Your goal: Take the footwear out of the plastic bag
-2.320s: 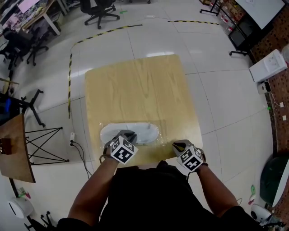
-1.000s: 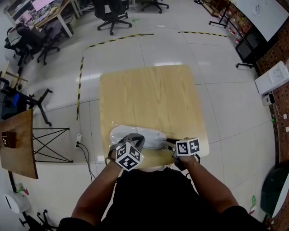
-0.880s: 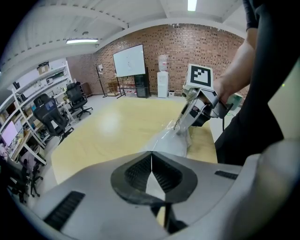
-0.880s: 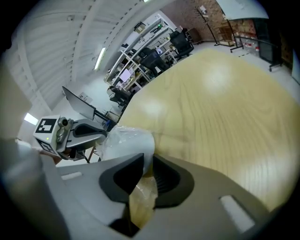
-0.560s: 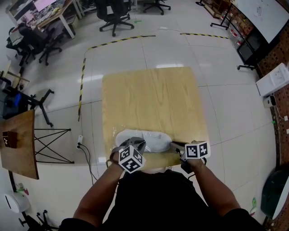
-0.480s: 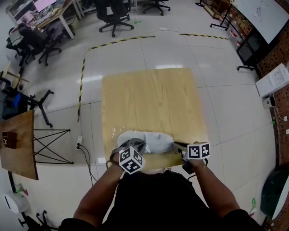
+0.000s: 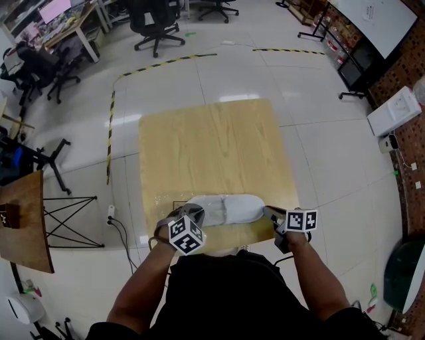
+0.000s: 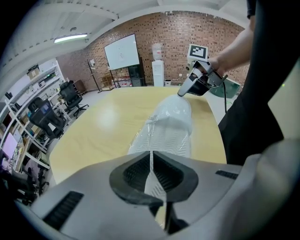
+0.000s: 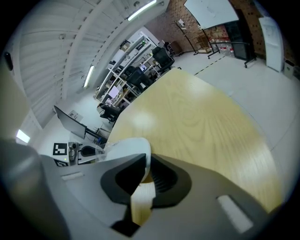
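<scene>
Footwear [image 7: 229, 208]: white, still inside the clear plastic bag [image 8: 157, 123]. Lies lengthwise along the near edge of the wood counter [image 7: 212, 146], right in front of the person.

L claw [image 7: 191, 212]: at the left end of the bag, angled down toward the counter. Jaws nearly together, only a slit. A thin strip of bag film runs through the slit and is pinched there. Jaws have just been easing apart slightly, w/ film still btwn them.

R claw [image 7: 271, 213]: at the right end of the bag, tip touching it. Jaws have just been closing and are now narrow. The rounded white end of the bagged footwear is nipped btwn the tips. Bare counter shows through the gap lower down.

Footwear sits btwn the two claws.

Bkgd: tiled floor w/ yellow-black tape [image 7: 166, 63], office chairs [image 7: 149, 20].
</scene>
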Available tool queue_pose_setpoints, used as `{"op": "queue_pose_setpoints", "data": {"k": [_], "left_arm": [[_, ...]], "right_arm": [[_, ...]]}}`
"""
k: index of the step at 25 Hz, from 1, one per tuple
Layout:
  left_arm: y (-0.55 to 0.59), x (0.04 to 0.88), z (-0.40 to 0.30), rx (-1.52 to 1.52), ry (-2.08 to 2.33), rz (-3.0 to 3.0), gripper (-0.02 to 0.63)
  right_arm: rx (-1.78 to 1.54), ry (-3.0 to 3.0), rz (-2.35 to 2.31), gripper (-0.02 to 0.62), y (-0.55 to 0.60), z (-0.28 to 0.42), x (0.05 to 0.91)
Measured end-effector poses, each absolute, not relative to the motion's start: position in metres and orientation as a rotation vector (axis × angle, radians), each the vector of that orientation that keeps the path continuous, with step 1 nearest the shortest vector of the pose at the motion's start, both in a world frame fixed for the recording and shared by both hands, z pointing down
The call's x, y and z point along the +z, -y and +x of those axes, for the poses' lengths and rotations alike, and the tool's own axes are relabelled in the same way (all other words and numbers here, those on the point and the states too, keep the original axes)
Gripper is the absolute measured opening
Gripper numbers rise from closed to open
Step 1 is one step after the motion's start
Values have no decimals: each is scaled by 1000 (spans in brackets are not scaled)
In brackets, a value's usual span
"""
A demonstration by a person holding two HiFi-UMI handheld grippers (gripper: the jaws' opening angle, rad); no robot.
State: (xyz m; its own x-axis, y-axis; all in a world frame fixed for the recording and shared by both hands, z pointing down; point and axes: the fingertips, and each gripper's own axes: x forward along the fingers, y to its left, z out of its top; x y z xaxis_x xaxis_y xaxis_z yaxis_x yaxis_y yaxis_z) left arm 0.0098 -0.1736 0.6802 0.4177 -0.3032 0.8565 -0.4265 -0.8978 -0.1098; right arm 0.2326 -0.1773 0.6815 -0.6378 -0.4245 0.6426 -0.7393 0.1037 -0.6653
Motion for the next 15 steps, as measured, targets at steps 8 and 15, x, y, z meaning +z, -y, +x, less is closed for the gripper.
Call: {"op": "queue_pose_setpoints", "data": {"k": [8,15], "left_arm": [[170,685,11,1516,639,2539,28],[168,686,9,1514,638,2532,29]], "right_arm": [[1534,2090,1200,32,176,246,677],[1536,2073,1233,31,173,257,677]]}}
